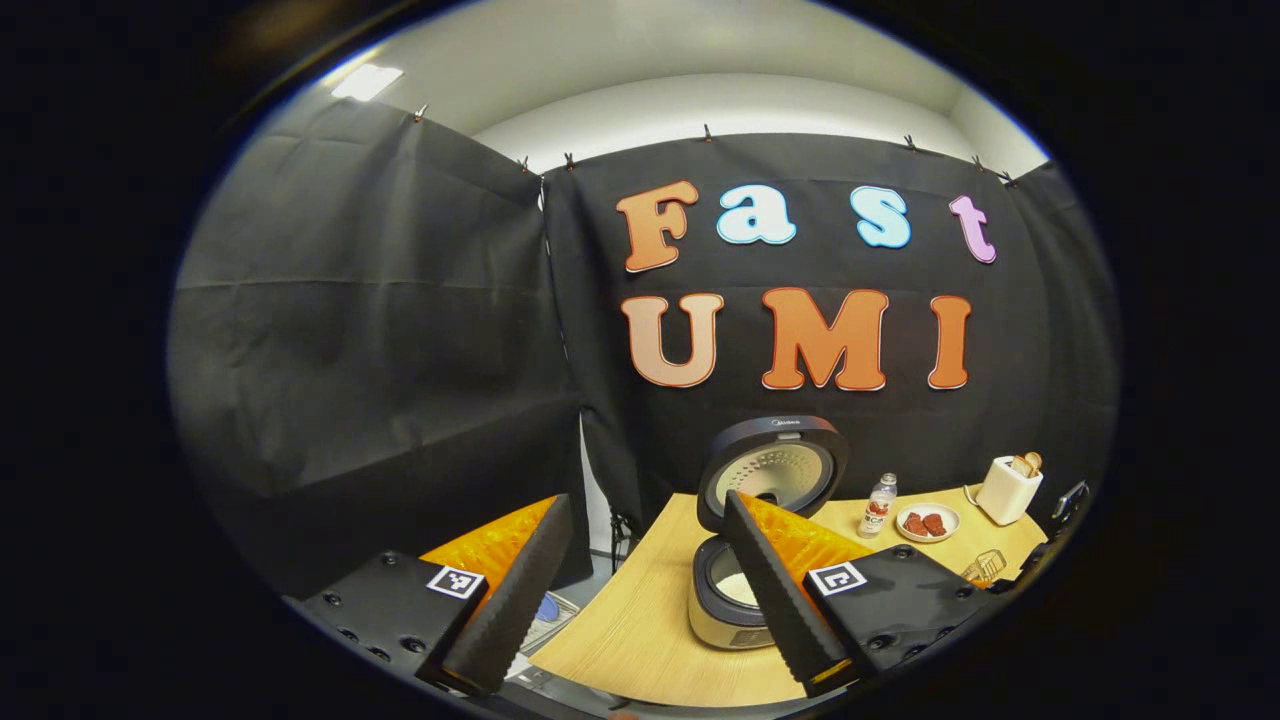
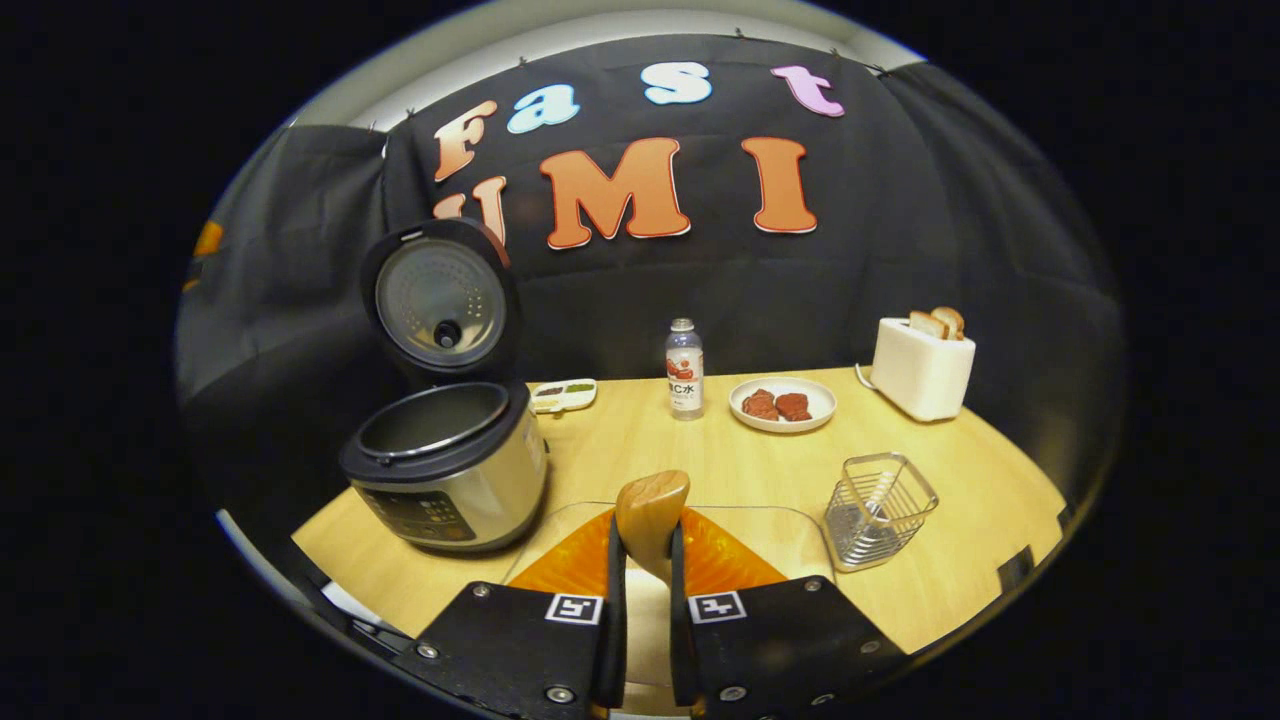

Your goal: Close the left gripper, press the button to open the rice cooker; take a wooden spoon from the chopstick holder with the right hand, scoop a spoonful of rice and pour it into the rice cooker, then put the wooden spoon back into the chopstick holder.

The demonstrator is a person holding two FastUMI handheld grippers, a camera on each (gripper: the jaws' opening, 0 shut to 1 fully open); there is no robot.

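Spoon [image 2: 652,515] clamped between right jaws.

black cloth wall [image 1: 370,330], wooden table [image 2: 740,455], ceiling light [image 1: 366,82]

Left gripper [image 1: 640,590] fingers spread wide apart; right gripper [image 2: 645,600] fingers nearly together, clamped.

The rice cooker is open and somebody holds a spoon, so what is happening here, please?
A person works with two handheld grippers. The right gripper is shut on a light wooden spoon, held above a clear glass bowl on the wooden table. The silver rice cooker with a black lid stands open, some rice already inside. The left gripper hangs open. The metal wire chopstick holder waits for the spoon.
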